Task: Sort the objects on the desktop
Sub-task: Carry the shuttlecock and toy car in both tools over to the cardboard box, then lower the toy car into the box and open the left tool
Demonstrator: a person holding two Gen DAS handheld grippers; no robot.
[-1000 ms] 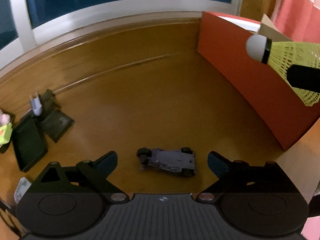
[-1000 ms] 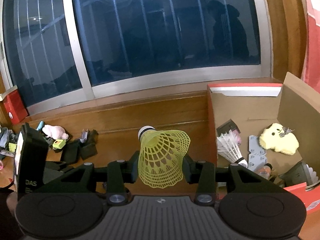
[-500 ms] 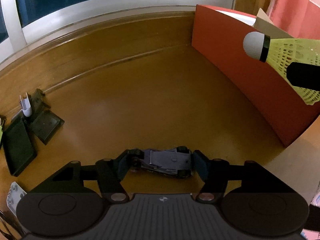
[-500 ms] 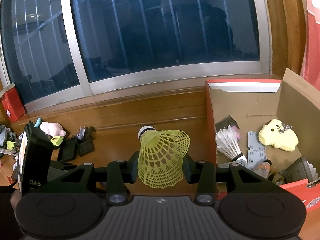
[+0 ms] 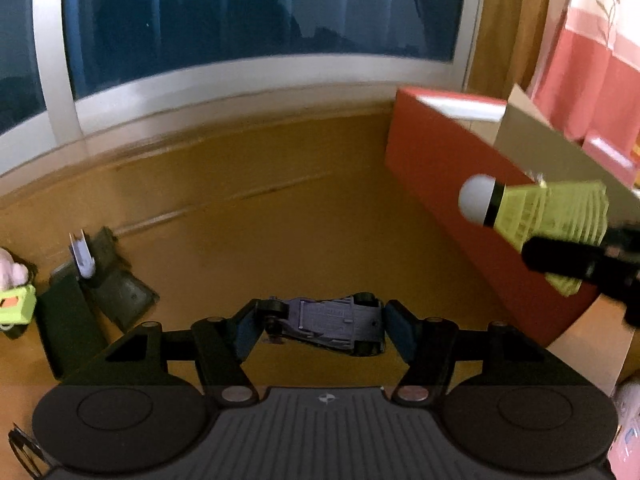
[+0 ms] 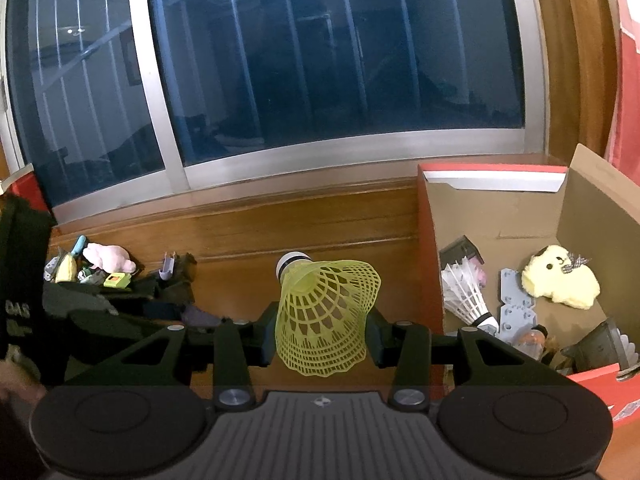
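My left gripper (image 5: 322, 326) is shut on a grey toy car (image 5: 326, 324), which lies upside down between the fingers, lifted off the wooden desk (image 5: 260, 224). My right gripper (image 6: 322, 330) is shut on a yellow shuttlecock (image 6: 324, 312), white cork pointing away; it also shows at the right of the left wrist view (image 5: 532, 210). The red cardboard box (image 6: 430, 248) stands open to the right and holds a white shuttlecock (image 6: 466, 294), a yellow plush (image 6: 560, 276) and other small items.
A heap of small things lies at the left of the desk: a pink plush (image 6: 110, 258), a green toy (image 5: 16, 306), dark flat pieces (image 5: 124, 300). A window (image 6: 320, 80) runs along the back. A red curtain (image 5: 592, 68) hangs at the right.
My left gripper closed on the toy car and raised it, tilting the view up toward the window. My right gripper held the yellow shuttlecock and stayed nearly still.
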